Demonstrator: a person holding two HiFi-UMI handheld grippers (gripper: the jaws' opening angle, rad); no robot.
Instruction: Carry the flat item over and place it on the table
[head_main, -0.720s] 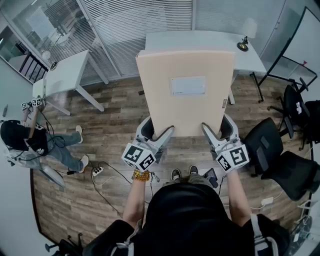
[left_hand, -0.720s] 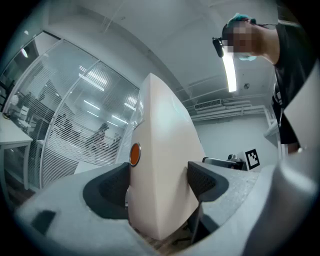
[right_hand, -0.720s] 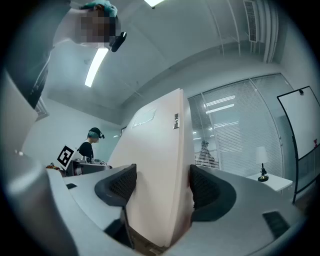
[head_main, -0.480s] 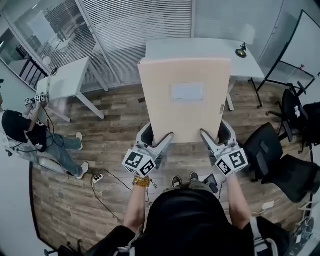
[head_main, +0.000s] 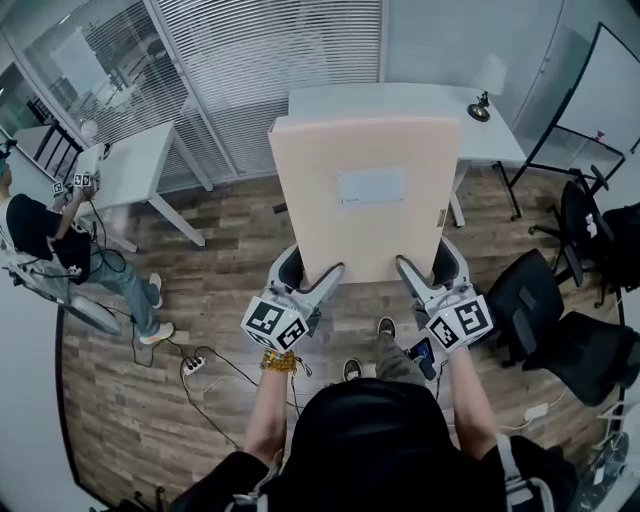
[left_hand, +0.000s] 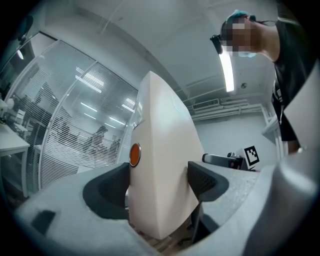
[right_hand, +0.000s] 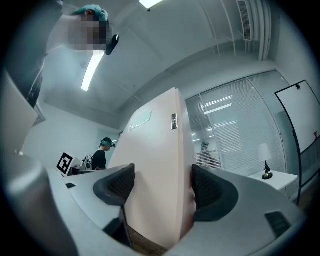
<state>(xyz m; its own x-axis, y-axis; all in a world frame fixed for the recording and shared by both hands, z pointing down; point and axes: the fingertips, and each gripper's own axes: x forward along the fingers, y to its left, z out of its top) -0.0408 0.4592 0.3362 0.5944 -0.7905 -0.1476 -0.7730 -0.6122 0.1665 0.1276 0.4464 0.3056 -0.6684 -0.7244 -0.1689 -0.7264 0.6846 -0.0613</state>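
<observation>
A flat beige board (head_main: 365, 200) with a white label (head_main: 371, 187) is held out in front of me over the wooden floor. Its far edge overlaps the white table (head_main: 400, 98) in the head view. My left gripper (head_main: 308, 268) is shut on the board's near left corner and my right gripper (head_main: 428, 262) on its near right corner. In the left gripper view the board (left_hand: 165, 145) stands edge-on between the pads of the left gripper (left_hand: 159, 187), with an orange disc (left_hand: 134, 154) on its edge. The right gripper (right_hand: 162, 192) clamps the board (right_hand: 155, 160) the same way.
A small dark ornament (head_main: 480, 106) stands on the white table's right end. A second white table (head_main: 140, 160) and a person (head_main: 50, 240) are at the left. Black office chairs (head_main: 545, 300) stand at the right beside a whiteboard (head_main: 590, 90). A power strip (head_main: 193, 363) lies on the floor.
The room has slid in the head view as I step with the board; the person at the left has shifted. Both grippers keep the same hold on the board.
</observation>
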